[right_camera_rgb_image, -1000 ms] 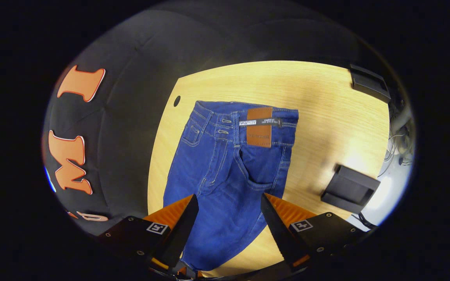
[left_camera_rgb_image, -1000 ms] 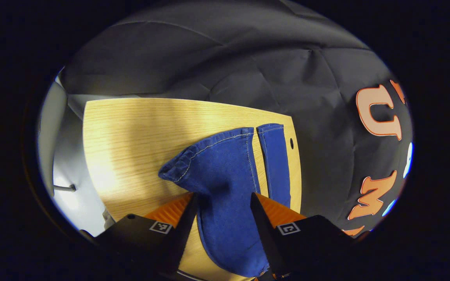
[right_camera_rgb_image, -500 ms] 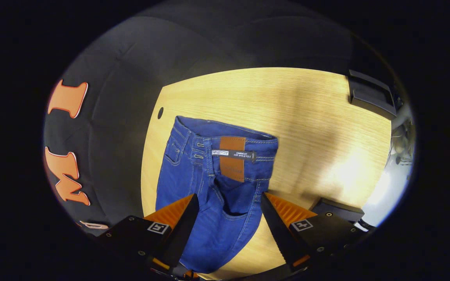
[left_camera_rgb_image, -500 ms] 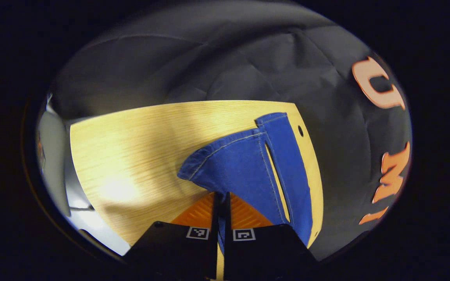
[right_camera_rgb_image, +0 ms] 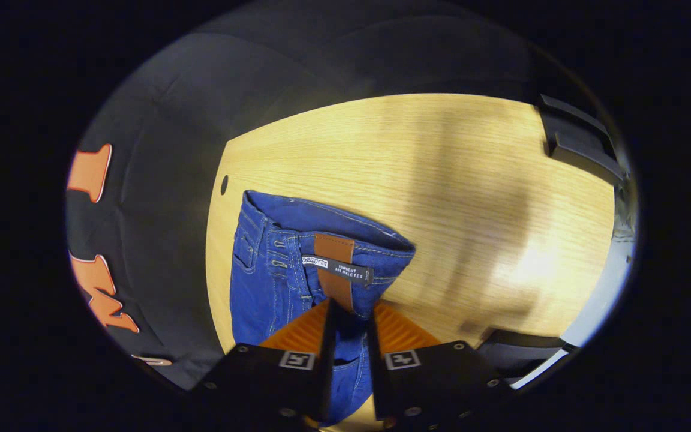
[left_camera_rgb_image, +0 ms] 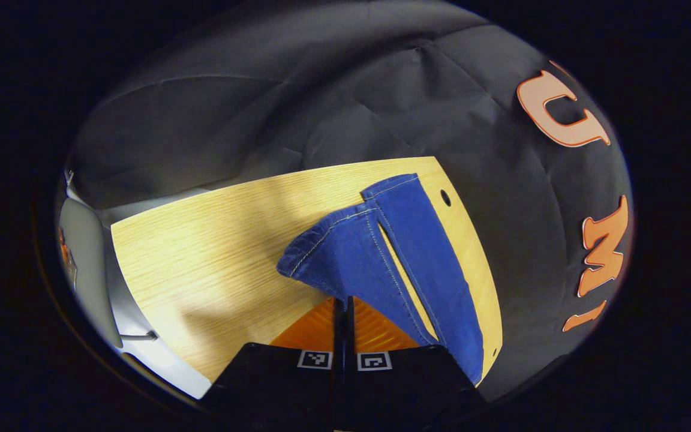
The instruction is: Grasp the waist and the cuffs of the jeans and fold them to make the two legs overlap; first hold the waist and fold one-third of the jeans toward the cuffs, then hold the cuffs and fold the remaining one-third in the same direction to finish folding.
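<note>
The worktop (right_camera_rgb_image: 453, 180) carries the jeans (right_camera_rgb_image: 267, 282) along its edge by the booth wall, legs not yet overlapped. We have the right gripper (right_camera_rgb_image: 348, 312) clenched on the waist (right_camera_rgb_image: 333, 240) and the left gripper (left_camera_rgb_image: 341, 306) clenched on one cuff (left_camera_rgb_image: 327, 234), lifted. In our judgement, the lengthwise fold is only beginning; both thirds remain.

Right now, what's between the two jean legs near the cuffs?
A bare sliver of wooden table shows between the jean legs, in the left gripper view.
</note>
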